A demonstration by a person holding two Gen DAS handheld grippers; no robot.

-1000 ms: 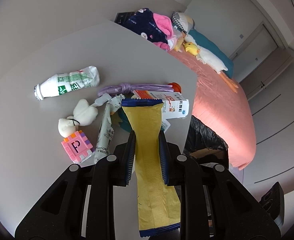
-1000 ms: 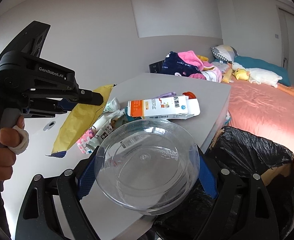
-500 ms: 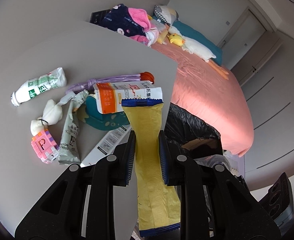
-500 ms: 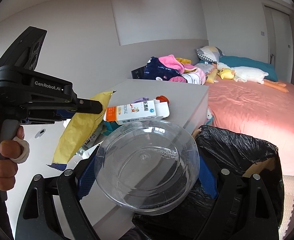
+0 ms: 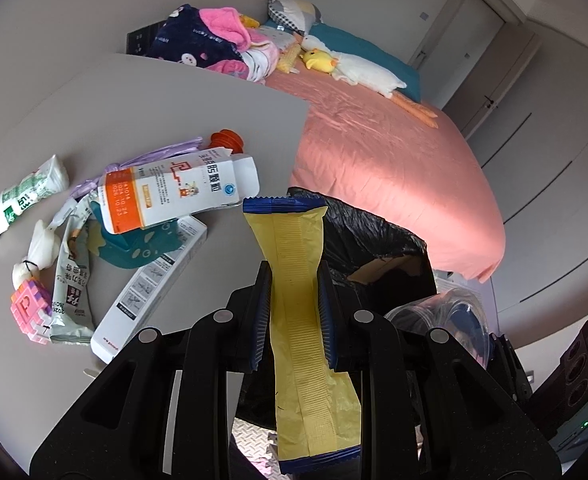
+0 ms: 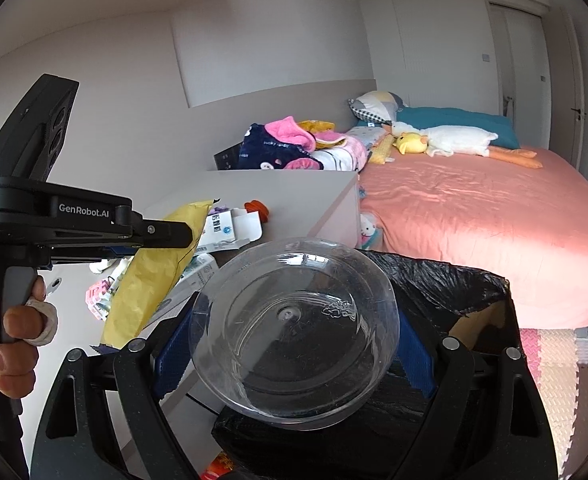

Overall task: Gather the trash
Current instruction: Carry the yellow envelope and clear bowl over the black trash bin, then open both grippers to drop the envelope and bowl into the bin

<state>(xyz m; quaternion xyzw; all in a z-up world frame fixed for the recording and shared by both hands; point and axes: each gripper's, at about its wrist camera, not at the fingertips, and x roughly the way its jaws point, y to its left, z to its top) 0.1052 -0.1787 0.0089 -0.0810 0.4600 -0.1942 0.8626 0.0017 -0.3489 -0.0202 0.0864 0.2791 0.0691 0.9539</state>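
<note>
The right gripper [image 6: 294,344], fingers clenched on the clear bowl [image 6: 294,332], hung right over the black trash bag [image 6: 446,292], nearer than the left gripper [image 5: 294,296], which was grasping the yellow wrapper [image 5: 294,280].

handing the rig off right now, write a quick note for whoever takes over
Left gripper: jaws shut on the yellow wrapper, near the black trash bag.
Right gripper: jaws shut on the clear plastic bowl, held over the bag's mouth.
Done: both items lifted, neither dropped yet.
Left: release both into the bag, then clear the table: orange-and-white carton, white bottle, grey sachet, long white box.
</note>
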